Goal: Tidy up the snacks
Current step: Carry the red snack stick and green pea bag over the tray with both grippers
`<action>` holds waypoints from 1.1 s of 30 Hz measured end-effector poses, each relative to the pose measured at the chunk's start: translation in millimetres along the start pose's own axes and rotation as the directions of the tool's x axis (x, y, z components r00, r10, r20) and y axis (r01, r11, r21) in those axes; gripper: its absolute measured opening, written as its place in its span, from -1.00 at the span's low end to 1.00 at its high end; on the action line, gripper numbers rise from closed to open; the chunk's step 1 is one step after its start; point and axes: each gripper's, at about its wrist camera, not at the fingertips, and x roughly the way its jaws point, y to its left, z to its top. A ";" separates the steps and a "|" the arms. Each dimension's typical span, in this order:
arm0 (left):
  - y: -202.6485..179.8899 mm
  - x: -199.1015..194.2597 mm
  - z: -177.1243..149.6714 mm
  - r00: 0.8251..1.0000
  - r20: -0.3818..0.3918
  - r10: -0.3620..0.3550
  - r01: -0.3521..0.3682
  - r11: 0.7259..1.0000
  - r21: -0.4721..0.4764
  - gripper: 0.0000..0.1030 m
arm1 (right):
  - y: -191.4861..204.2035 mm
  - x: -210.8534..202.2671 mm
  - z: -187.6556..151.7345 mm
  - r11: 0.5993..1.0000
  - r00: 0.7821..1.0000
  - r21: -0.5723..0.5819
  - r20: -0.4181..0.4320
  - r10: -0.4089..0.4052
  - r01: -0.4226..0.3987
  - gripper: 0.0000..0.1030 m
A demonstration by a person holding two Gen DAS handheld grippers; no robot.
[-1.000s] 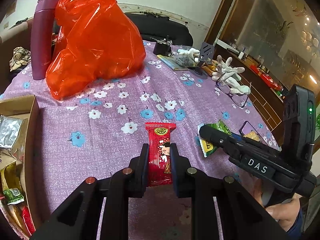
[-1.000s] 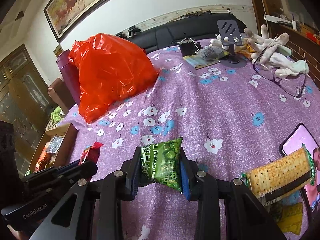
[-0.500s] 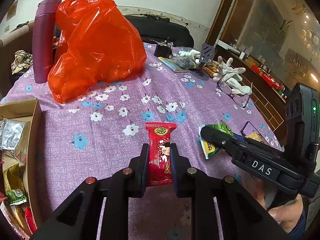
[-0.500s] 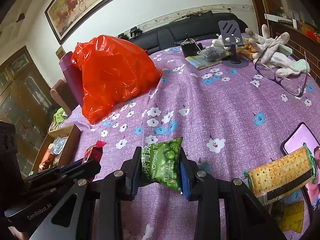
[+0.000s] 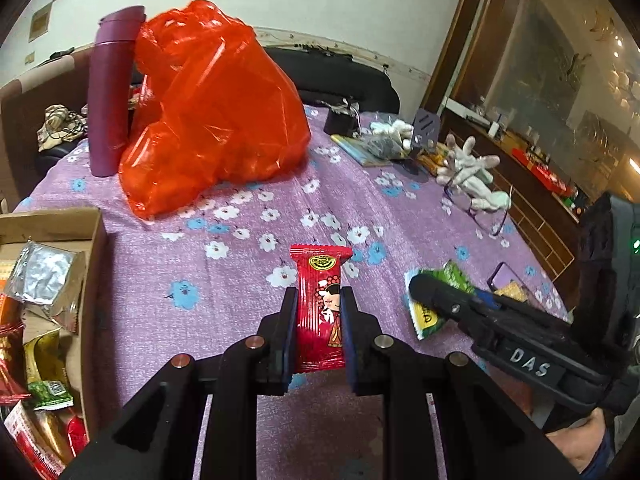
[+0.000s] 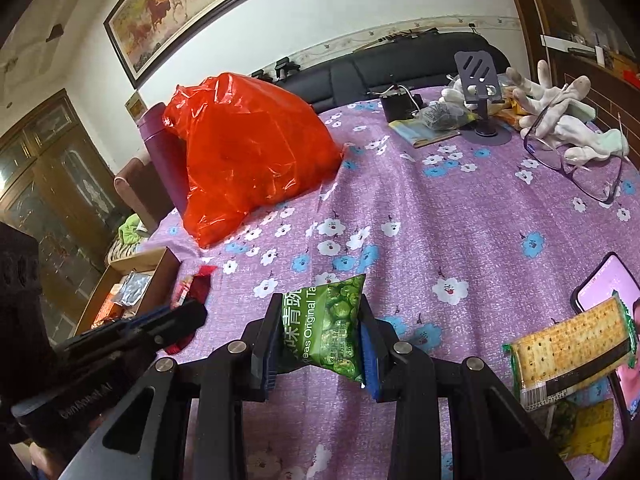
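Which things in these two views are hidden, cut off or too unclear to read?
- Orange bag: contents hidden by crumpled plastic, both views.
- Cardboard box: cut by left edge, left wrist view.
- Phone: covered partly by cracker pack, right wrist view.
- Red snack: blurred, half behind left gripper.

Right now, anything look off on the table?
One oddity: a cracker pack lies partly on a phone with its screen lit. Glasses sit against the white gloves. No spills or damage visible.
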 end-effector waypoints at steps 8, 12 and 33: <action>10.9 -24.0 -15.3 1.000 0.023 0.019 -0.018 0.998 -0.053 -0.64 | 3.8 5.7 -1.6 1.000 1.000 -0.025 -0.009 -0.005 0.005 -0.30; 20.2 -46.5 -27.4 0.999 0.029 0.020 -0.018 0.997 -0.073 -0.64 | 3.1 3.8 -1.7 0.999 1.000 -0.038 0.011 -0.011 0.012 -0.30; 127.4 -149.6 -45.3 0.979 0.157 0.129 -0.092 0.971 -0.220 -0.63 | 133.1 -7.6 -39.0 0.977 0.978 -0.072 -0.076 0.195 -0.201 -0.29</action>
